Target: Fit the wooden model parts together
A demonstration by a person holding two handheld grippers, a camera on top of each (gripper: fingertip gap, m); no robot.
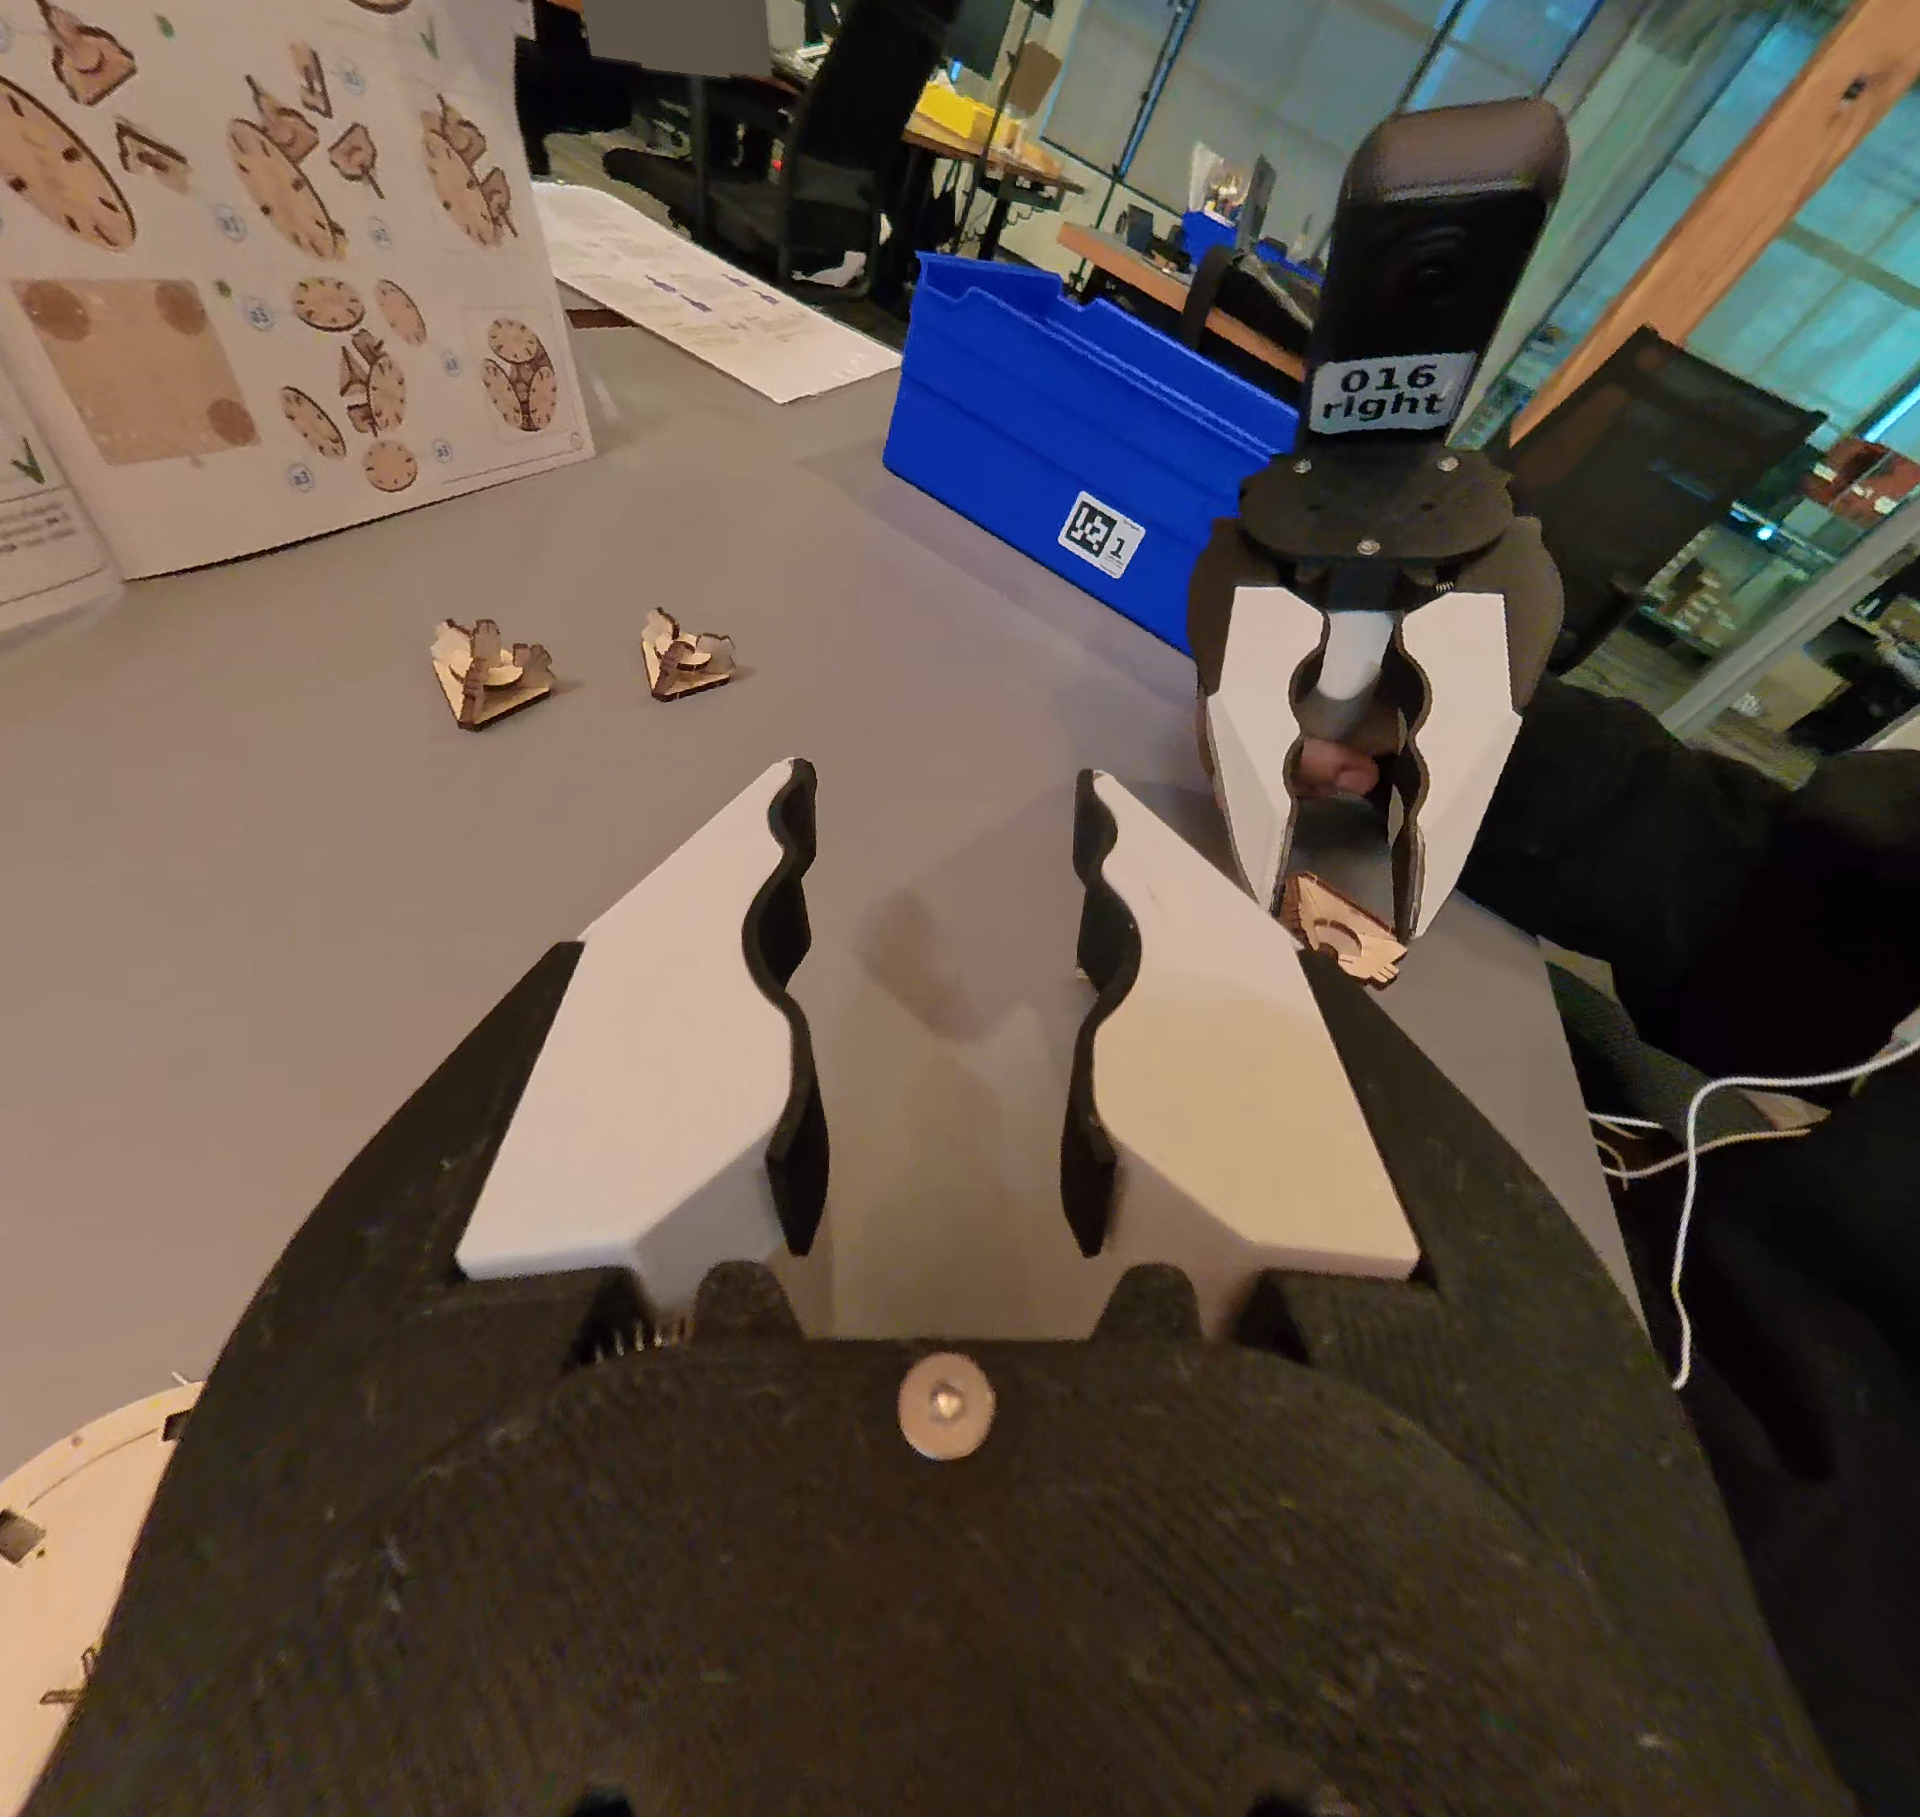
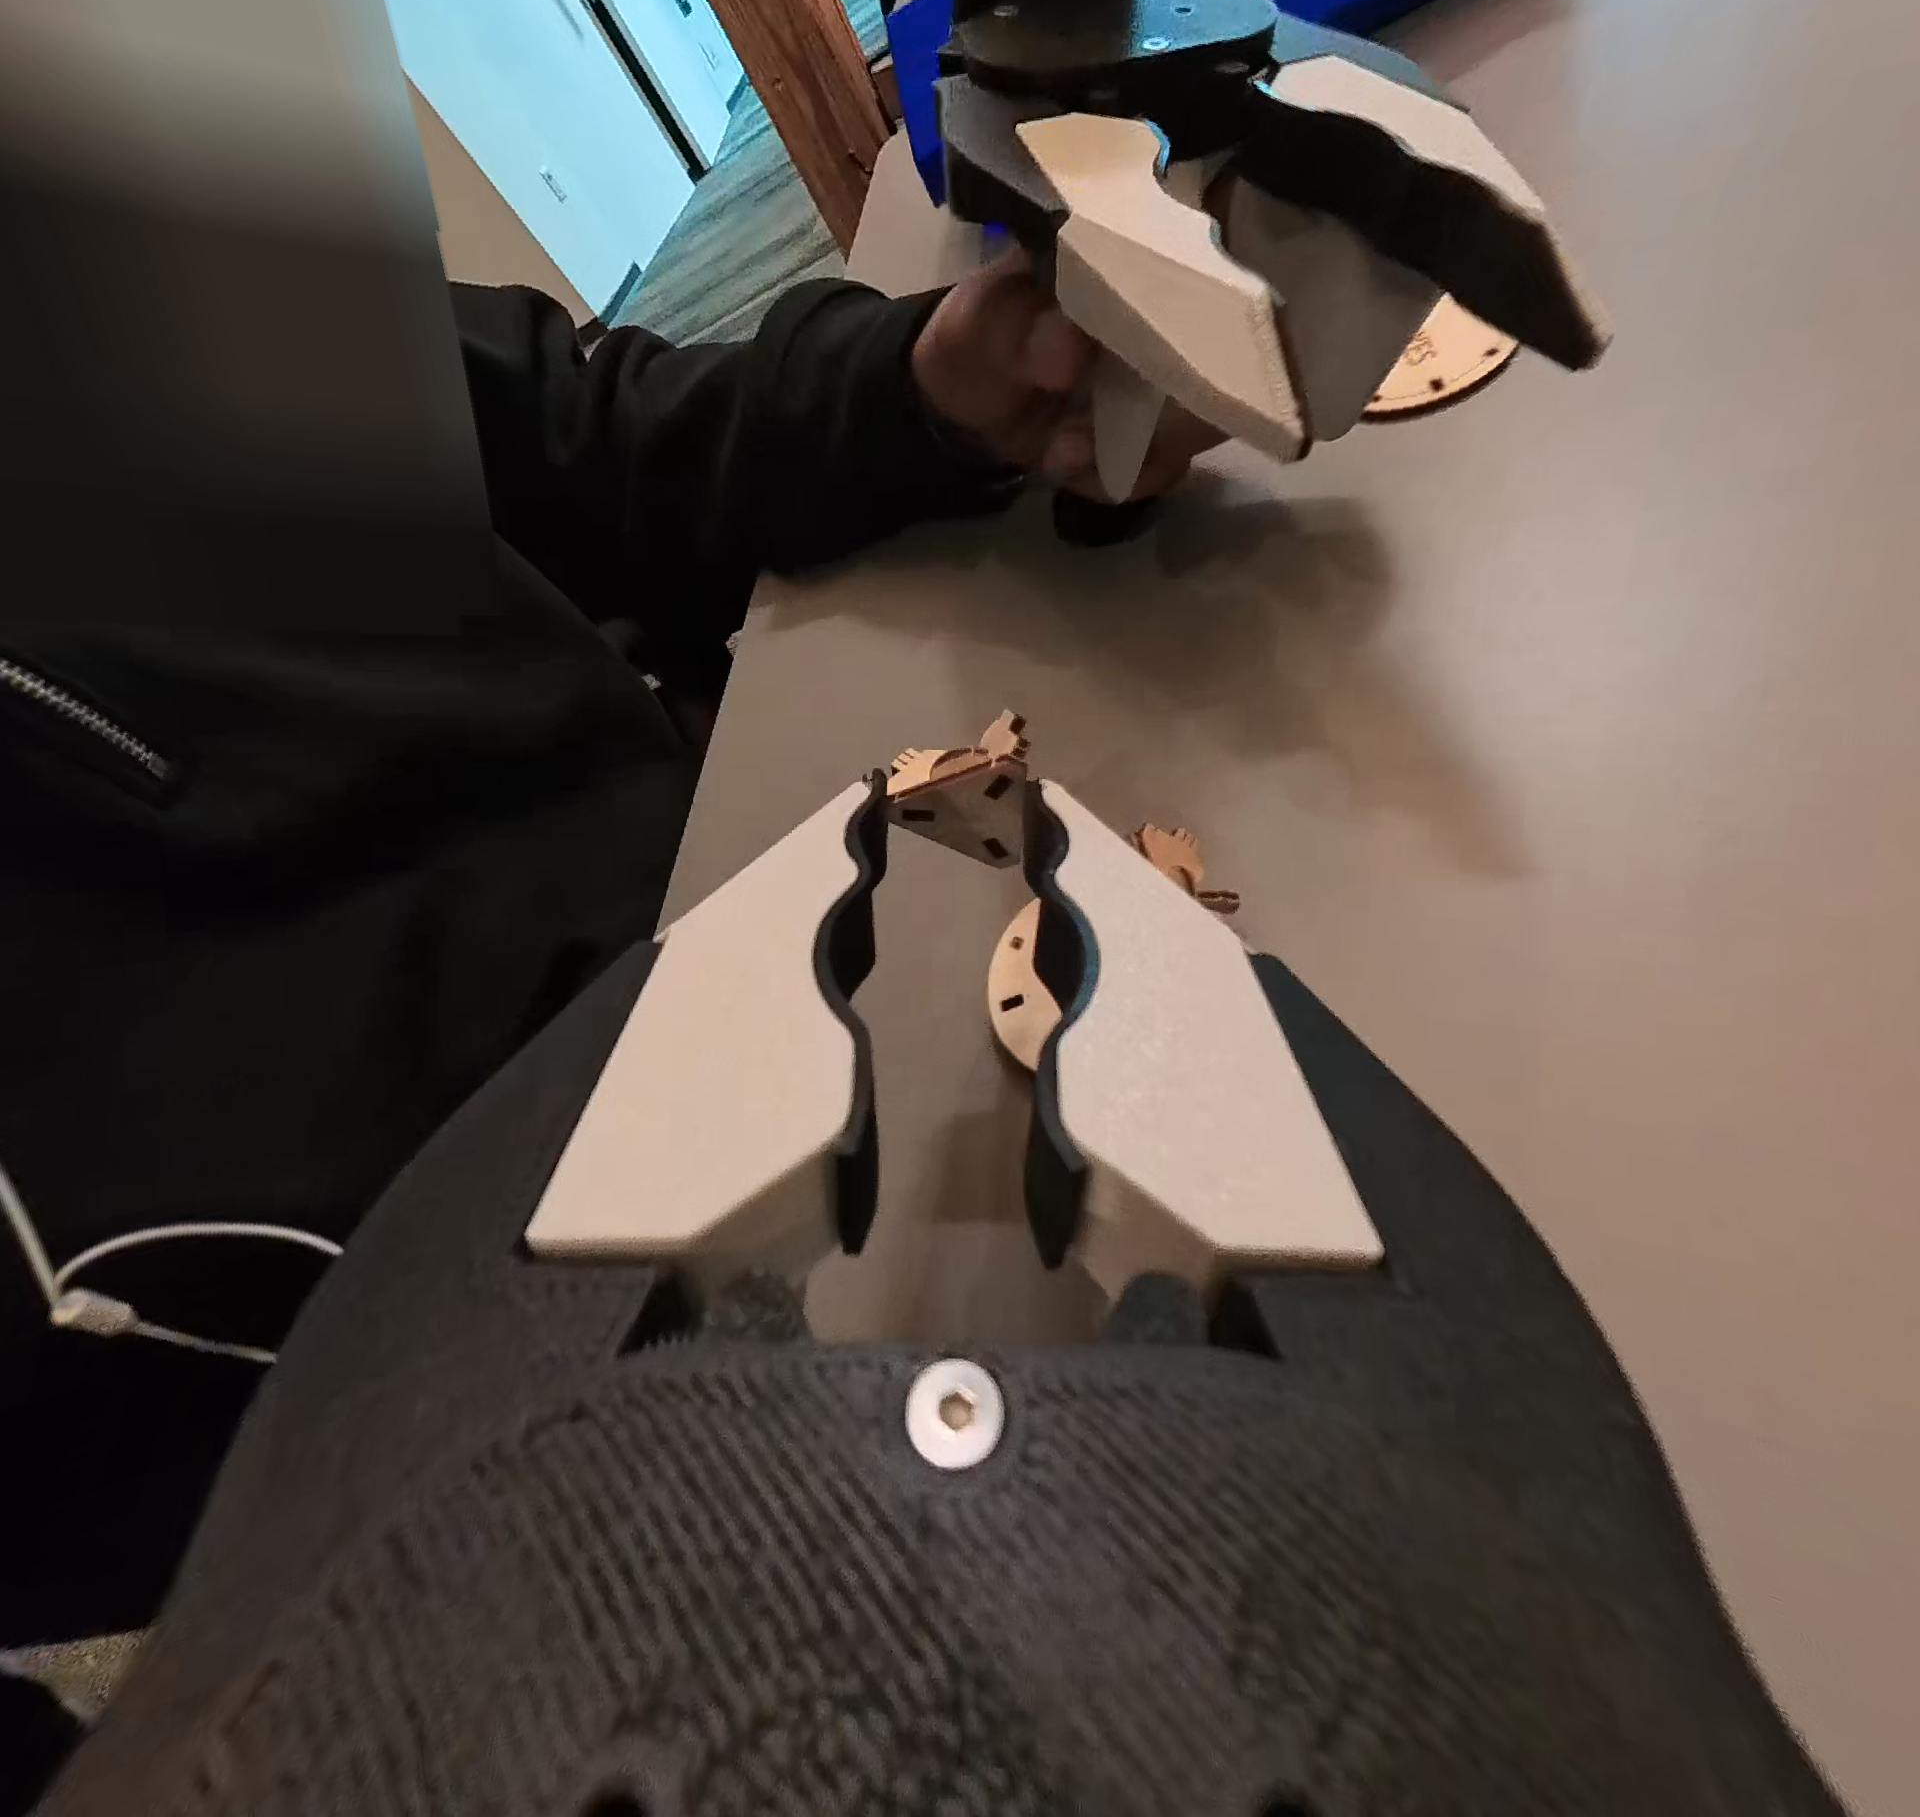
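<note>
Left wrist view: the left gripper [image 1: 943,780] hangs over bare grey table [image 1: 312,884], fingers apart and empty. Two small wooden assemblies [image 1: 488,671] lie far-left. To the right, the right gripper [image 1: 1340,910] pinches a triangular wooden piece [image 1: 1340,936].

Right wrist view: the fingers [image 2: 774,936] clamp that triangular piece at their tips; a wooden disc [image 2: 1018,988] lies just beneath.

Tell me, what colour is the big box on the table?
Bright blue. The box shows best in the left wrist view.
</note>
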